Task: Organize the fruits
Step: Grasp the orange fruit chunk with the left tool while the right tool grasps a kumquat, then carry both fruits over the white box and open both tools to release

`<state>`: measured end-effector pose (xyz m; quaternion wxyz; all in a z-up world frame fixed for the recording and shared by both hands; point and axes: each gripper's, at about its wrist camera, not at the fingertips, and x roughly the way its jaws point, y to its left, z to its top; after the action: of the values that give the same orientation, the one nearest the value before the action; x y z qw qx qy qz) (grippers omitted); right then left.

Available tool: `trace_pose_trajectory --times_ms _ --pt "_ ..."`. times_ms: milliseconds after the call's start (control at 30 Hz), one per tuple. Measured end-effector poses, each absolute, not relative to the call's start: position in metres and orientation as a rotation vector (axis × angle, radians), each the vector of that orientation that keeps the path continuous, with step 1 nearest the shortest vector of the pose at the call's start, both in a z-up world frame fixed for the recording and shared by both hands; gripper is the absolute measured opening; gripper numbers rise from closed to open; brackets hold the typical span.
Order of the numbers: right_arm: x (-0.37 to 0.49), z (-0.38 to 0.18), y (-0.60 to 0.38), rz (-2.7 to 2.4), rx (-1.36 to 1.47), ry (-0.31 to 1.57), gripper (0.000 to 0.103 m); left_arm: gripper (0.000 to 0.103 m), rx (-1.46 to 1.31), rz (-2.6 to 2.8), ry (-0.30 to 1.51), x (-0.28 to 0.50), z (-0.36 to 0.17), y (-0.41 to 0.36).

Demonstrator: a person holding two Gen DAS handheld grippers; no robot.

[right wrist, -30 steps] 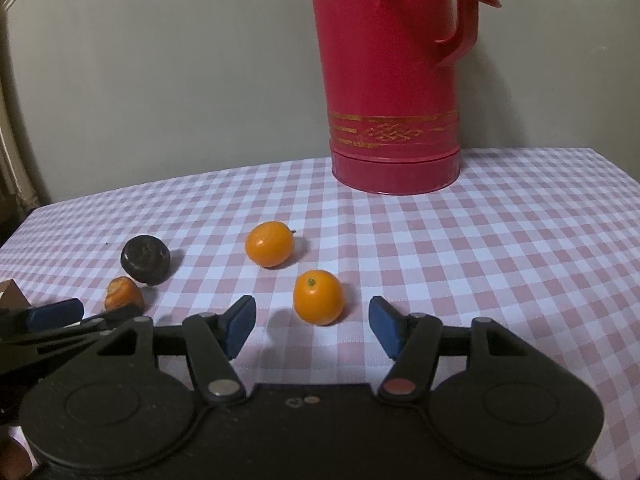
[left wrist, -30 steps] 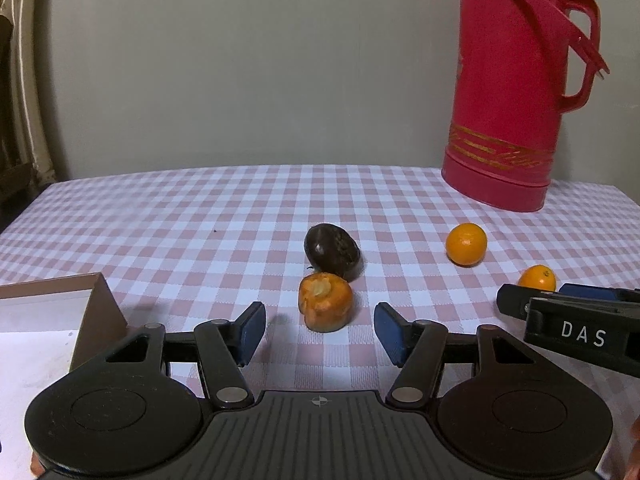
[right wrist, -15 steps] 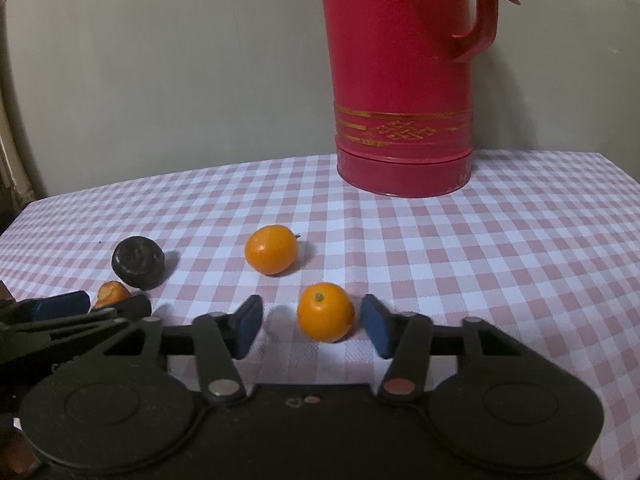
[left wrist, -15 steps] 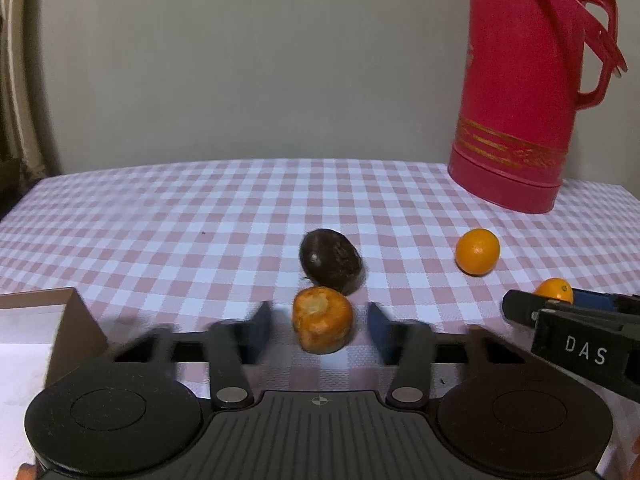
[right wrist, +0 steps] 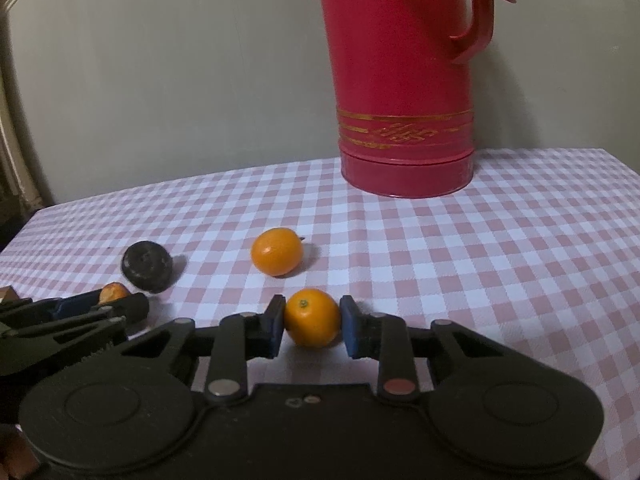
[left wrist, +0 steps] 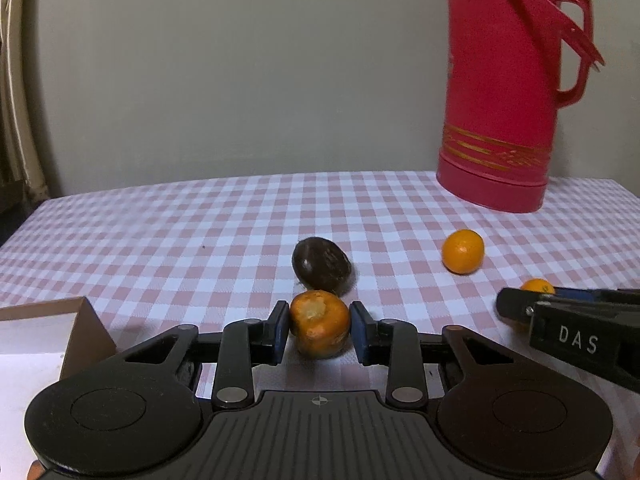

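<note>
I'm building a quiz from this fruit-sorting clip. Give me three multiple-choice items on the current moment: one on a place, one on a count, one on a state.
1. Where does the dark fruit lie?
A. just behind the fruit in the left gripper
B. against the red jug
C. in the box

2. How many fruits are on the cloth in all?
A. two
B. four
C. six

3. What is the right gripper doing?
A. hanging open
B. shut on nothing
C. shut on a small orange

Answers:
1 A: the dark fruit sits right behind the dull orange fruit in the left gripper.
2 B: those two plus the small orange and the free orange.
3 C: the right gripper pads press its sides.
</note>
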<state>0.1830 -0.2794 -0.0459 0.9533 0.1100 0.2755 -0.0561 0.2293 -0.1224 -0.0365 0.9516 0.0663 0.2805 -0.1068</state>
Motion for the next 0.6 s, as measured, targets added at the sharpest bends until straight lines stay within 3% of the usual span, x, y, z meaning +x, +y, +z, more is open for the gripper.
trace_pose_trajectory --times_ms 600 --pt "0.136 -0.029 -0.247 -0.006 0.274 0.548 0.020 0.033 0.155 -0.258 0.587 0.148 -0.025 -0.088"
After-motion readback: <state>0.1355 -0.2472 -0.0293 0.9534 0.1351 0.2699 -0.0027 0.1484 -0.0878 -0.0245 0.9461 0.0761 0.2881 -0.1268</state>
